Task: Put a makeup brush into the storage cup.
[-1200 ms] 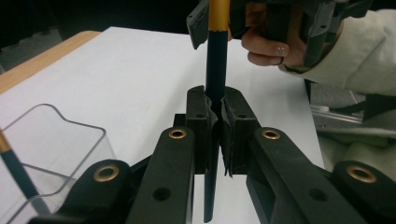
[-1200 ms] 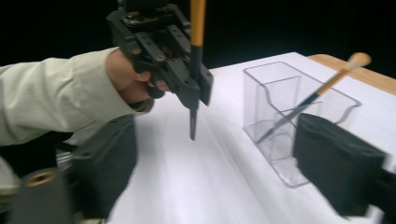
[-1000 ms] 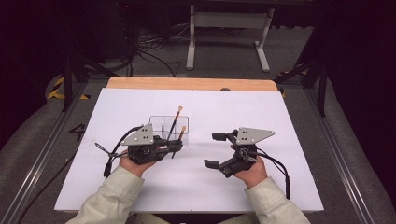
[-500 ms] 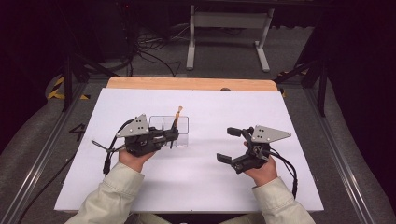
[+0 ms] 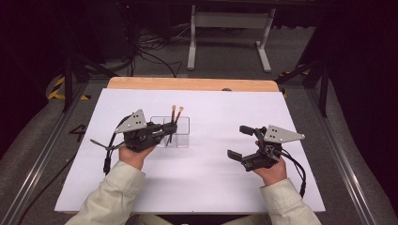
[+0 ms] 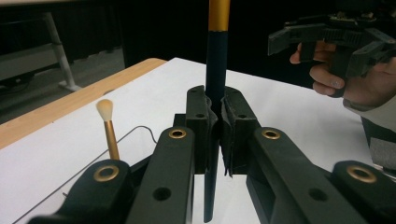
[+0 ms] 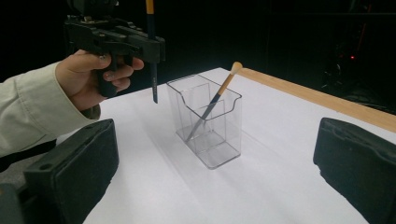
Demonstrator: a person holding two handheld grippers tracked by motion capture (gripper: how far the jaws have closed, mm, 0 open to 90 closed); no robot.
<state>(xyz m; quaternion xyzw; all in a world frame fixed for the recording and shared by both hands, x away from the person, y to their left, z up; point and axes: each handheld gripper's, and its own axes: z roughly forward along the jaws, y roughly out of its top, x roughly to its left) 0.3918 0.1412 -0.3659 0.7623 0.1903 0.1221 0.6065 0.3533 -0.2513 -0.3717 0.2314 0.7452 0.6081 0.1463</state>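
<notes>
A clear plastic holder (image 5: 177, 132) stands on the white table (image 5: 211, 187), and one brush (image 7: 212, 103) with a pale tip leans inside it. My left gripper (image 5: 165, 131) is shut on a second brush (image 6: 216, 70), which has a dark handle and a gold ferrule. That brush is upright, and its lower end (image 7: 154, 91) hangs above the table just beside the holder's near corner. My right gripper (image 5: 240, 142) is open wide at the right of the table, well away from the holder, with nothing between its pads (image 7: 74, 168).
A bare wooden strip (image 5: 192, 84) runs along the table's far edge. Beyond it on the dark floor stand a grey frame (image 5: 230, 28) and cables. A person's pale sleeves (image 5: 108, 197) come in from the bottom.
The left gripper's brush now stands upright, its tip beside the leaning brush's tip. The right gripper has drifted right, away from the holder.
</notes>
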